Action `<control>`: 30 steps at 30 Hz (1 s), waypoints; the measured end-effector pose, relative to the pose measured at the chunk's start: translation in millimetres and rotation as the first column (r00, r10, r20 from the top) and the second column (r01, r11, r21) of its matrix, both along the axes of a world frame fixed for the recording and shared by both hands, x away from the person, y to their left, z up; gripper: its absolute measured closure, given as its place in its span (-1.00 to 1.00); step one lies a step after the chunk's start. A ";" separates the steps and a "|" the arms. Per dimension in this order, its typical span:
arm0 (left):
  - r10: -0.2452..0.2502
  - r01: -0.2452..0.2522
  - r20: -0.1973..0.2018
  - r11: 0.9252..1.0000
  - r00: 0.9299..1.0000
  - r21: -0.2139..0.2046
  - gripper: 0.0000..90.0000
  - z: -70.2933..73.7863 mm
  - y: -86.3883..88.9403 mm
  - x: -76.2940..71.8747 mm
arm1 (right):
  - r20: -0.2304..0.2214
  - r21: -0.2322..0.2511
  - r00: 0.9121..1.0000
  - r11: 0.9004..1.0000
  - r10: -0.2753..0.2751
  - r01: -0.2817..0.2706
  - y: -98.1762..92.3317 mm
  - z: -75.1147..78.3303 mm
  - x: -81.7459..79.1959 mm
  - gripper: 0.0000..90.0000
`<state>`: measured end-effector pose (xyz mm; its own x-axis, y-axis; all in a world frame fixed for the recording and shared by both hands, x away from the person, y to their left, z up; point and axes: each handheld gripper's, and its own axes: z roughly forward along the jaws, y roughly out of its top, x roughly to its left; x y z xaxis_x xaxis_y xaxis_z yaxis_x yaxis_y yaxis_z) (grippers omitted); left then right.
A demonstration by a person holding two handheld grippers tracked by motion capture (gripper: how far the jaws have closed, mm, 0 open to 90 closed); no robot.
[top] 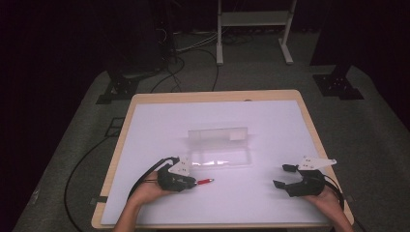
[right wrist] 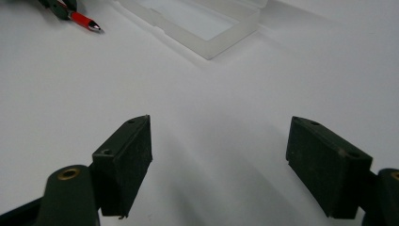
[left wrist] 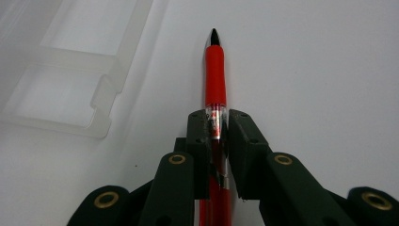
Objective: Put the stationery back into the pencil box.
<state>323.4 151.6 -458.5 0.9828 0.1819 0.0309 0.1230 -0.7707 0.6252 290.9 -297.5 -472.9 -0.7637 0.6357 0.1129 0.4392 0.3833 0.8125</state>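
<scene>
A red pen [top: 204, 181] with a dark tip lies on the white sheet at the front left, pointing right. My left gripper [top: 193, 182] is shut on its barrel. In the left gripper view both pads press the clear part of the pen [left wrist: 215, 70] at the gripper [left wrist: 217, 123]. At the front right my right gripper [top: 284, 176] stands open just above the sheet, nothing between its pads [right wrist: 219, 155]. In its view the pen [right wrist: 82, 20] lies far off at the upper left.
An open clear plastic case [top: 221, 157] lies mid-table with its lid [top: 217, 134] standing behind it; it also shows as the case [left wrist: 70, 80] and the case [right wrist: 197, 19]. The white sheet covers a wooden table [top: 309, 116]. Cables and stand feet lie on the floor beyond.
</scene>
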 end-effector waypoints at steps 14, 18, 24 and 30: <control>0.010 -0.009 0.040 1.000 0.999 -0.023 0.75 24.4 -1.4 6.1 | -0.004 0.008 1.000 1.000 0.005 -0.005 -1.7 -0.4 -0.2 -0.50; 0.001 0.000 0.038 1.000 0.999 -0.020 0.75 30.2 -5.1 10.7 | -0.001 0.011 1.000 1.000 0.001 -0.001 -2.5 -0.3 0.3 -0.51; -0.005 0.006 0.039 1.000 0.999 -0.013 0.75 35.6 -10.3 16.4 | -0.006 0.014 1.000 1.000 -0.003 0.003 -2.9 -0.7 0.3 -0.53; -0.009 0.009 0.042 1.000 0.999 -0.017 0.75 42.0 -13.0 20.7 | -0.002 0.016 1.000 1.000 -0.005 0.005 -2.4 -0.3 0.2 -0.53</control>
